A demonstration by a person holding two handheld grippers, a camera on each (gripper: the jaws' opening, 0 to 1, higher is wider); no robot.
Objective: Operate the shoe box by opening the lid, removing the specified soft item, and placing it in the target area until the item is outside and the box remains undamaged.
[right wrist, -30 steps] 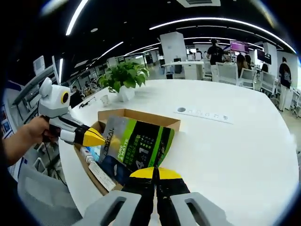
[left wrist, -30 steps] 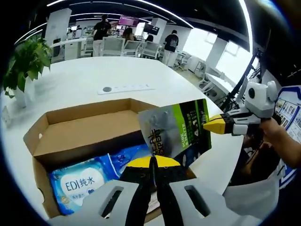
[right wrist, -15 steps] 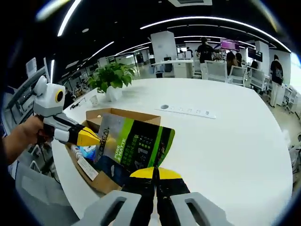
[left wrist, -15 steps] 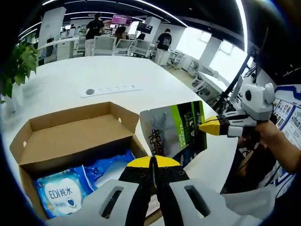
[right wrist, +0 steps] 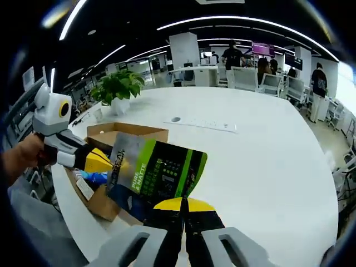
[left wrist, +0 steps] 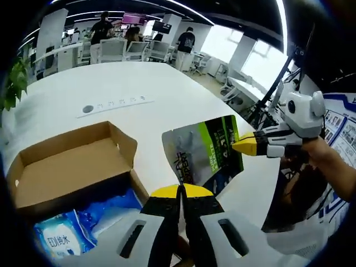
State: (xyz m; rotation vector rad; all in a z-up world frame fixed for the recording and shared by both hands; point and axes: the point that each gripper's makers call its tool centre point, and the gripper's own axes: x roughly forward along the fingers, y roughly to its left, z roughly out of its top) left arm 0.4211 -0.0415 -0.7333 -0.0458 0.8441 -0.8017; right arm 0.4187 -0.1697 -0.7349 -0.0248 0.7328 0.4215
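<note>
At the bottom centre of the left gripper view, the left gripper [left wrist: 181, 192] is seen pressed together on the lower edge of a grey, green and black pouch [left wrist: 204, 152], which is held upright above the white worktop [left wrist: 139, 119], outside the shoe box [left wrist: 61, 167]. At the pouch's right edge, mid-right of the frame, the right gripper [left wrist: 243, 143] is pinched on it, held by a hand [left wrist: 322, 161]. In the lower left, the open cardboard box is seen with its lid folded back; a blue wet-wipes pack [left wrist: 55, 236] lies inside it. Farther up, a white power strip [left wrist: 114, 103] lies on the worktop.

At the bottom centre of the right gripper view, the right gripper [right wrist: 183, 204] is closed on the pouch [right wrist: 158, 173]; the left gripper [right wrist: 105, 161] grips its left edge. Behind, the box [right wrist: 122, 133] and a potted plant [right wrist: 118, 89] are seen at upper left.
</note>
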